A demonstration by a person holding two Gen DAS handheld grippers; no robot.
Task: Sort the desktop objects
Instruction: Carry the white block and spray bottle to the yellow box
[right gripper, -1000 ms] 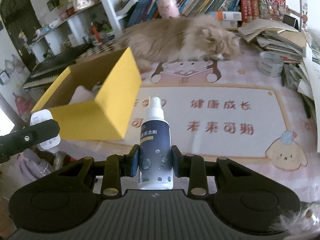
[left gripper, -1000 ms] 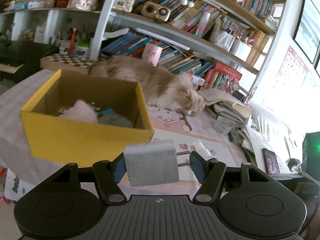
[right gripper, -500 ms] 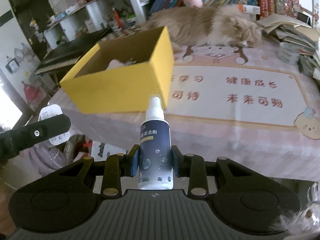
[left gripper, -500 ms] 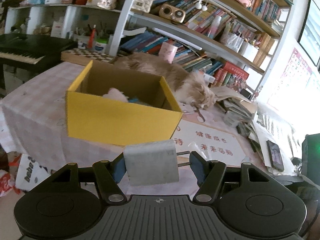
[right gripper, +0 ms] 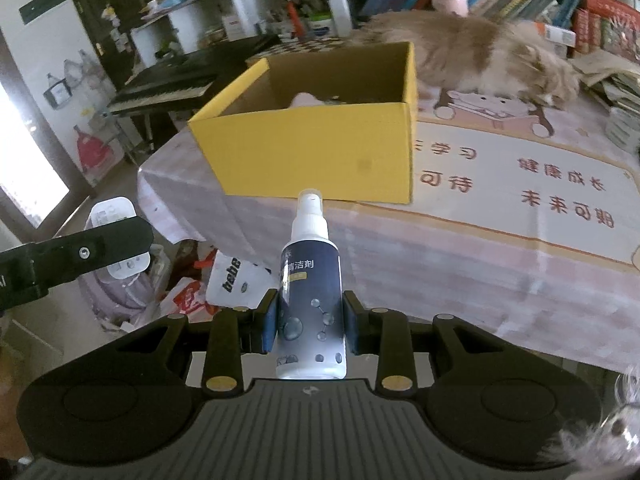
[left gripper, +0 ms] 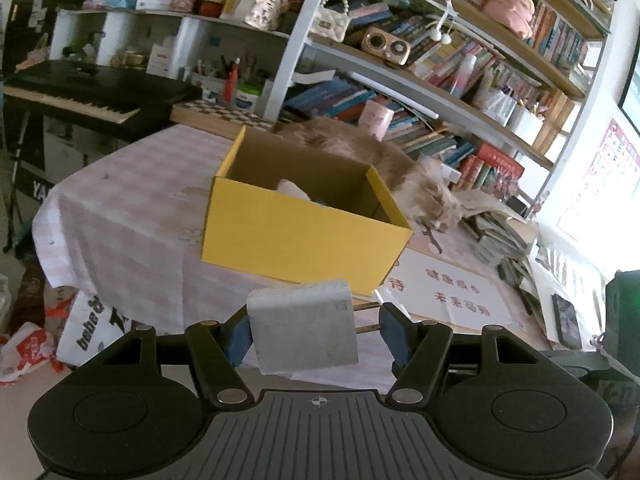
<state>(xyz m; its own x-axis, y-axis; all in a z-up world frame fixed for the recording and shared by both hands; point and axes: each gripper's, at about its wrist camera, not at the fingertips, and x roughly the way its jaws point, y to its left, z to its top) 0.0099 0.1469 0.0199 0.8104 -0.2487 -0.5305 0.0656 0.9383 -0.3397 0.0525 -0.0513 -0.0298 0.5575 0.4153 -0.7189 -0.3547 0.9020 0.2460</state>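
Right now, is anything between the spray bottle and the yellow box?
Nothing visible. The right gripper holds the bottle off the table's near edge; only bare tablecloth lies before the box, whose top is open.

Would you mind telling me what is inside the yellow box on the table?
Over the near wall of the yellow box, a pale pink soft item shows, with a bit of blue beside it in the left wrist view. The wall covers whatever lies lower on the box floor.
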